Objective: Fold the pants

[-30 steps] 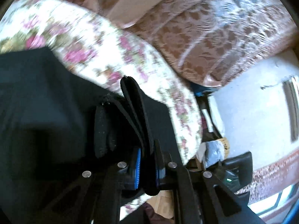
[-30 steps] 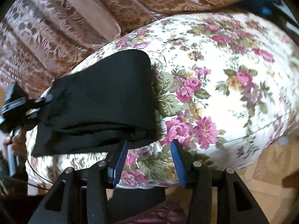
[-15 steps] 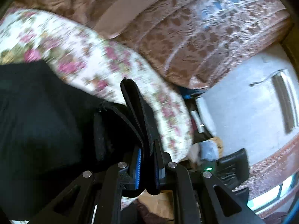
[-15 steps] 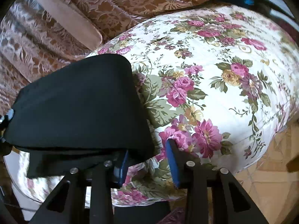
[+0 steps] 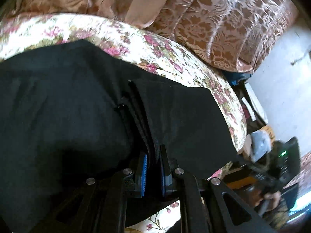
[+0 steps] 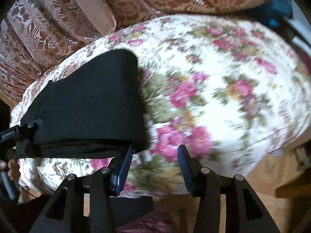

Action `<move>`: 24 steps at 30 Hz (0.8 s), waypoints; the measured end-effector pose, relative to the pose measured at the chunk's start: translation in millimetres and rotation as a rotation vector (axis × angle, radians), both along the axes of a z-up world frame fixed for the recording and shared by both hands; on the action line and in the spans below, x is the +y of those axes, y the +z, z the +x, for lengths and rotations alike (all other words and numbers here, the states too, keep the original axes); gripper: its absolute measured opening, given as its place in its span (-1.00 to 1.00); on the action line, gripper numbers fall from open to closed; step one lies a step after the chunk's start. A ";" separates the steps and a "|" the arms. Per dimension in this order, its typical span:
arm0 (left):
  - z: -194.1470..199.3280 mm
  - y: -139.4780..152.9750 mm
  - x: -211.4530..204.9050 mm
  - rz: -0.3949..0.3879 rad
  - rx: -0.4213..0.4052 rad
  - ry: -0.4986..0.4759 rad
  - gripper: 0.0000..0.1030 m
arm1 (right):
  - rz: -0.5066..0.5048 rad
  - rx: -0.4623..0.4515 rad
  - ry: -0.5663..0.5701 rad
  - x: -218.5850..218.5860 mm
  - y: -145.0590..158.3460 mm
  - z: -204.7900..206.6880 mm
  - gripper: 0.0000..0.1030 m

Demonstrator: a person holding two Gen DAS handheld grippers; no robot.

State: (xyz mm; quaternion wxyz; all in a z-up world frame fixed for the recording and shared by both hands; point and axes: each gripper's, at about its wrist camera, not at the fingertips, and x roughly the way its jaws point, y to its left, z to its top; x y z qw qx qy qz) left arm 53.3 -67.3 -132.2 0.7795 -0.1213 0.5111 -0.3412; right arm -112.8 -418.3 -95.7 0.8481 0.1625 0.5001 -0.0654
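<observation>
A bed fills most of both views, covered with a white bedspread printed with pink roses and green leaves (image 6: pixel 223 81), and shiny brown pillows with a flower weave (image 5: pixel 223 25) are piled at its far side. On the bedspread lie the soft black cloth pants (image 6: pixel 87 104), already folded over into a thick, flat stack near one end of the bed. The left gripper (image 5: pixel 153 167) is clenched on the edge of the pants, with several layers squeezed together between its blue pads (image 5: pixel 144 172). The right gripper (image 6: pixel 154 155) holds nothing; its jaws have just been opening, and only the flowery bedspread shows in the gap. Its left finger sits just beside the near corner of the stack, and I cannot tell if it touches the cloth. The pants look light and floppy, not stiff at all, so any part that is not held would likely sag and droop. The cloth does not look slippery, but the layers could slide apart if only the top one is pinched. I think the best place to grab is right at an edge or corner, taking all the layers at once, the way the left gripper does. The near corner by the right gripper looks like a good second spot. Nothing here can break, so a firm squeeze should be fine.
</observation>
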 end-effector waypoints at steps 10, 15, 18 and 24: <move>-8.0 1.1 -1.3 0.032 -0.028 0.039 -0.66 | 0.161 -0.160 0.250 74.6 37.5 74.2 -0.03; -14.3 -3.3 2.5 0.019 -0.022 0.058 -0.63 | 0.279 -0.158 0.451 142.2 29.0 130.2 -0.50; -13.6 -5.6 3.6 0.013 -0.015 0.074 -0.49 | 0.257 -0.096 0.523 175.4 13.2 155.7 -0.63; -15.3 -0.6 12.9 0.059 -0.044 0.110 -0.48 | 0.227 -0.026 0.517 186.2 -15.1 176.8 -0.85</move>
